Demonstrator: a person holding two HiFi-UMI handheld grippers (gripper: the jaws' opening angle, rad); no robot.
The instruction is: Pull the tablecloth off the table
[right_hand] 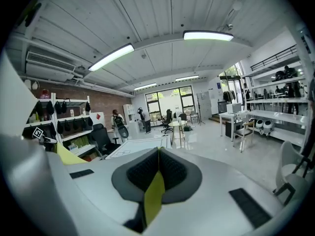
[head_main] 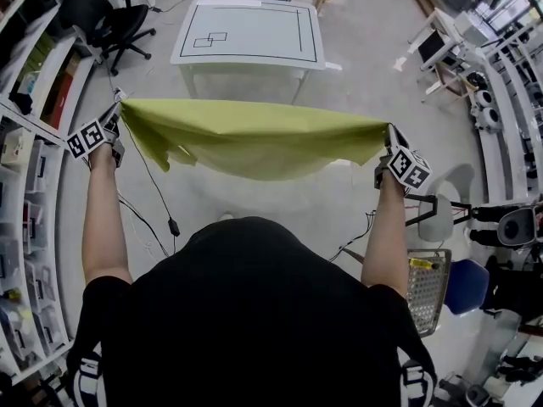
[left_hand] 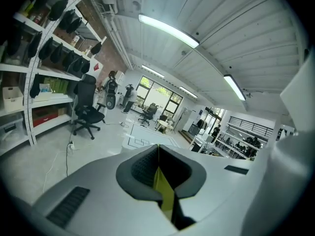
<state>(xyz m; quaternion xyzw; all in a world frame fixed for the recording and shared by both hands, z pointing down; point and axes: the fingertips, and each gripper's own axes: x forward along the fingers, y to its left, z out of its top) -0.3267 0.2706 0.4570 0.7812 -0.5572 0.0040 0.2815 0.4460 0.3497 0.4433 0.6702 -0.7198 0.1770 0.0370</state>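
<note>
A yellow-green tablecloth (head_main: 254, 138) hangs stretched in the air between my two grippers, clear of the white table (head_main: 250, 32) that stands bare ahead of me. My left gripper (head_main: 114, 125) is shut on the cloth's left corner; a strip of the tablecloth (left_hand: 164, 193) shows pinched between its jaws. My right gripper (head_main: 389, 147) is shut on the right corner, with a strip of the tablecloth (right_hand: 153, 195) between its jaws. The cloth sags in the middle, in front of my chest.
The table top carries black outline markings (head_main: 210, 39). A black office chair (head_main: 106, 15) stands at the far left by shelving (head_main: 34, 83). Cables (head_main: 157, 202) trail on the floor. A metal basket (head_main: 428, 287) and a blue stool (head_main: 467, 282) sit at my right.
</note>
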